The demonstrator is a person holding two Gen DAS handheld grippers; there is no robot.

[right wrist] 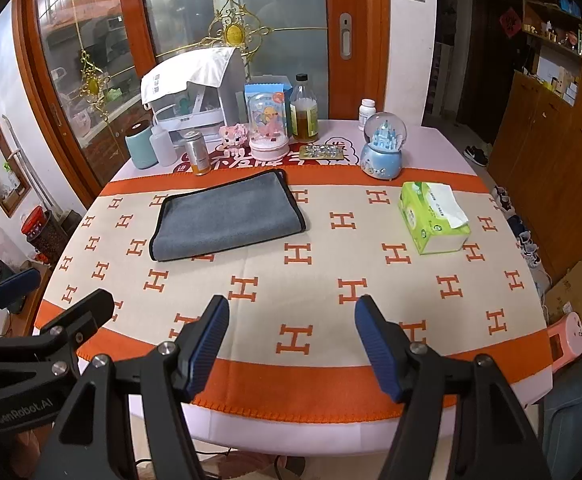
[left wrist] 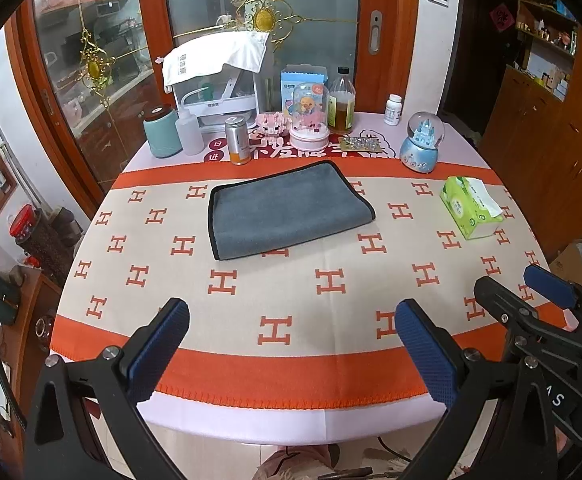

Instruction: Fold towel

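A grey towel (left wrist: pixel 287 210) with a dark hem lies folded flat on the table's patterned cloth (left wrist: pixel 331 280), toward the far middle. It also shows in the right wrist view (right wrist: pixel 229 216). My left gripper (left wrist: pixel 291 344) is open and empty, held above the table's near edge, well short of the towel. My right gripper (right wrist: pixel 291 340) is open and empty too, above the near edge, to the right of the left one. The right gripper also shows at the right of the left wrist view (left wrist: pixel 531 292).
A green tissue pack (left wrist: pixel 471 206) lies at the right. Along the far edge stand a teal jar (left wrist: pixel 162 132), a can (left wrist: pixel 237 140), a music-box dome (left wrist: pixel 309 118), an oil bottle (left wrist: pixel 341 102), a blue snow globe (left wrist: pixel 422 142) and a white appliance (left wrist: pixel 221 80).
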